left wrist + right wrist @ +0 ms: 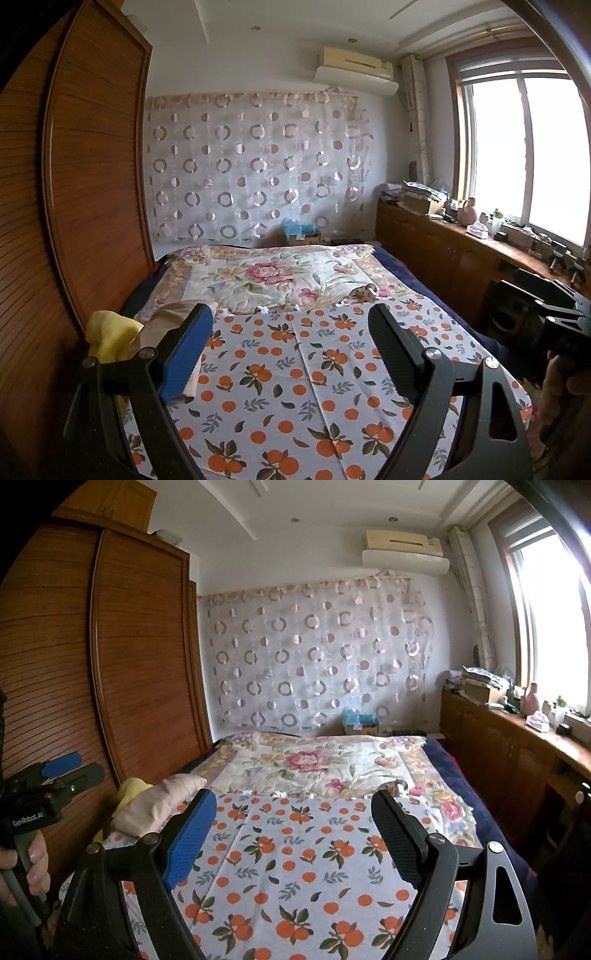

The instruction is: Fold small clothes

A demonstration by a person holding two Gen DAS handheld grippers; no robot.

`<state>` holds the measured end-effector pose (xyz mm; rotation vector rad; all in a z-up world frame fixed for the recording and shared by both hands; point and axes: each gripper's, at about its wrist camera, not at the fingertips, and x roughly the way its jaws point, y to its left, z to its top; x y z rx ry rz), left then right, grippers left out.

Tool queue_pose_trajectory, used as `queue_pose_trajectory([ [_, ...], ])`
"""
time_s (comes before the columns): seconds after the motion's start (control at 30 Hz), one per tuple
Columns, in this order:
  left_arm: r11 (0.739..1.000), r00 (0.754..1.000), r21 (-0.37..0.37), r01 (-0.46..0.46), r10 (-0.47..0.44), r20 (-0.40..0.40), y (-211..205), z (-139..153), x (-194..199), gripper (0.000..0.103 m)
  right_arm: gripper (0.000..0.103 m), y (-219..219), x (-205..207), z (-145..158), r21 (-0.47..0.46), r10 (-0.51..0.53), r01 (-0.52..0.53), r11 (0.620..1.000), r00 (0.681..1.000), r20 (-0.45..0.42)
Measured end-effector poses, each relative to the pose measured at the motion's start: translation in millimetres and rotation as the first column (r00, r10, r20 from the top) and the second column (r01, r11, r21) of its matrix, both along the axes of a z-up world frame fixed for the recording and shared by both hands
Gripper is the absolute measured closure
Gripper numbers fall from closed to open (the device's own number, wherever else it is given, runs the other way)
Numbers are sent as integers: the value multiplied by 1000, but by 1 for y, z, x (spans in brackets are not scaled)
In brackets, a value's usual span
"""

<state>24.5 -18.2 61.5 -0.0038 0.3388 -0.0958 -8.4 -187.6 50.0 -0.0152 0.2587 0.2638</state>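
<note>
You held both tools above the near end of the bed, and neither had anything in it. Your left gripper [291,325] stood with its jaws spread wide — blue pad on one side, black ribbed pad on the other — over the orange-print cloth [295,369], with only bare fabric showing between them. Your right gripper [293,812] was released the same way, jaws well apart above that same cloth [295,867].

The small clothes you were to fold lay in a heap at the left edge of the orange-print cloth, next to the wooden wardrobe [140,657]. A beige garment [159,801], bundled and rounded, sat on the cloth just beside the blue finger in the right wrist view; in the left wrist view it [166,321] was partly hidden behind the blue pad. A yellow garment [110,334] was bunched against it on the wardrobe side [135,788]. A pale folded piece [194,380] showed just below the left blue pad, though you could not tell from there what it was.

Beyond the orange-print cloth lay a floral quilt [314,764] covering the far half of the bed. A ring-patterned curtain [255,166] hung on the back wall under the air conditioner [356,70], and a cluttered wooden counter [517,738] ran beneath the window [524,155].
</note>
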Motion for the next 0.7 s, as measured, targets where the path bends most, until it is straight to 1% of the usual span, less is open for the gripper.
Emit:
queue_pose_trajectory([
  [0.7, 1000, 1000, 10, -23, 23, -6, 0, -7, 1, 16, 16, -7, 1, 3, 1, 3, -3, 1000, 1000, -1],
])
